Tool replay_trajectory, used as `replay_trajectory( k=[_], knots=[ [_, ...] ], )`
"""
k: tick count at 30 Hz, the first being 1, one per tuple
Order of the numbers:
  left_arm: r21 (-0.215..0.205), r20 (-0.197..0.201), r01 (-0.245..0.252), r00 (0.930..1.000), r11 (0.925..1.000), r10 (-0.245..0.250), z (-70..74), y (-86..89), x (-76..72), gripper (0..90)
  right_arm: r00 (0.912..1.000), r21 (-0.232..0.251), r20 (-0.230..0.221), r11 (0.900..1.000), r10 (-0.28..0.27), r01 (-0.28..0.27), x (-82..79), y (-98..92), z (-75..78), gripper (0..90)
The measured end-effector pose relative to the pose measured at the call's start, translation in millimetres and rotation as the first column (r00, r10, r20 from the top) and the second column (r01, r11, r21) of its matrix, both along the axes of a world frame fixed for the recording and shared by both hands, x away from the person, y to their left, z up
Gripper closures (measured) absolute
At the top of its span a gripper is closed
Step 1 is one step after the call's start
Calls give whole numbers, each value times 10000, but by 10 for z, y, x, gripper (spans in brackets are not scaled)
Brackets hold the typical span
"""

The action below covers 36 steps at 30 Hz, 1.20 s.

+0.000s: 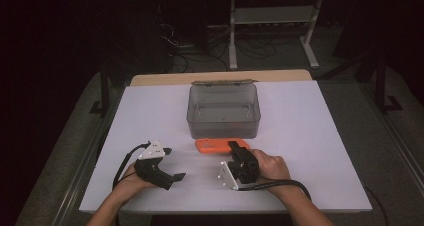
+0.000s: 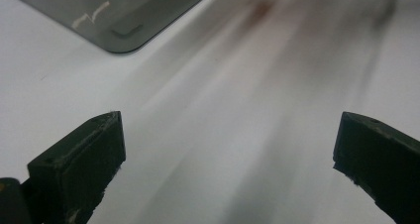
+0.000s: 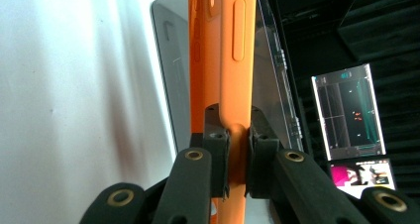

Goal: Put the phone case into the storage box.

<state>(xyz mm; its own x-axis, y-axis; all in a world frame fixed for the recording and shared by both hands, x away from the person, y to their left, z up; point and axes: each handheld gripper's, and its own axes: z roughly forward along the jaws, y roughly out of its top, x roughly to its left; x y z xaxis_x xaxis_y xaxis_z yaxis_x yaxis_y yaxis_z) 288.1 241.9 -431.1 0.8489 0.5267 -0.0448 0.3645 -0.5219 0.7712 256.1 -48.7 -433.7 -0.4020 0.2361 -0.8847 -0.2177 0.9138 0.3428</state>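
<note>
Nearest me, at the near edge of the white tabletop (image 1: 310, 151), I have both hands on the grippers. My left gripper (image 1: 170, 163) sits toward the near left corner, clear of everything, its jaws spread wide with nothing between them; in the left gripper view I see only bare white surface in the gap, much of it blurred, with one corner of the grey box (image 2: 119, 16) at the top left.

My right gripper (image 1: 239, 153) is just right of the middle, a little farther in from the near edge, lying on its side with its grey plate toward me. Its jaws are closed tight on the near end of an orange phone case (image 1: 220, 145). In the right gripper view the orange phone case (image 3: 225, 60) runs straight away from the jaws, pinched edge-on, with side buttons showing on it. I cannot tell whether it rests on the tabletop or is raised off it.

Just past the case, at the middle of the tabletop, stands the translucent grey box (image 1: 223, 111), open at the top, its lid hanging behind the far side. The case lies just beside its near wall.

Beyond the far edge, in the dark, I see a lit screen (image 3: 349, 112).
</note>
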Motion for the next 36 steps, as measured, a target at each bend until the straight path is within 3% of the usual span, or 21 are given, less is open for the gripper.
replay_trajectory(
  k=[23, 31, 36],
  knots=[
    [-19, 147, 124, 9998, 9999, -123, 4, -48, 6, 0, 9945, 1108, -988, 9928, -343, 453, 49, -96, 70, 812],
    [66, 123, 209, 9997, 9998, -210, 6, -82, 21, 0, 9881, 1606, -1467, 9845, -470, 706, 64, -147, 111, 811],
    [65, 76, 157, 9998, 9999, -158, 4, -65, 19, 0, 9786, 2130, -2006, 9730, -451, 885, 92, -173, 145, 811]
  ],
)
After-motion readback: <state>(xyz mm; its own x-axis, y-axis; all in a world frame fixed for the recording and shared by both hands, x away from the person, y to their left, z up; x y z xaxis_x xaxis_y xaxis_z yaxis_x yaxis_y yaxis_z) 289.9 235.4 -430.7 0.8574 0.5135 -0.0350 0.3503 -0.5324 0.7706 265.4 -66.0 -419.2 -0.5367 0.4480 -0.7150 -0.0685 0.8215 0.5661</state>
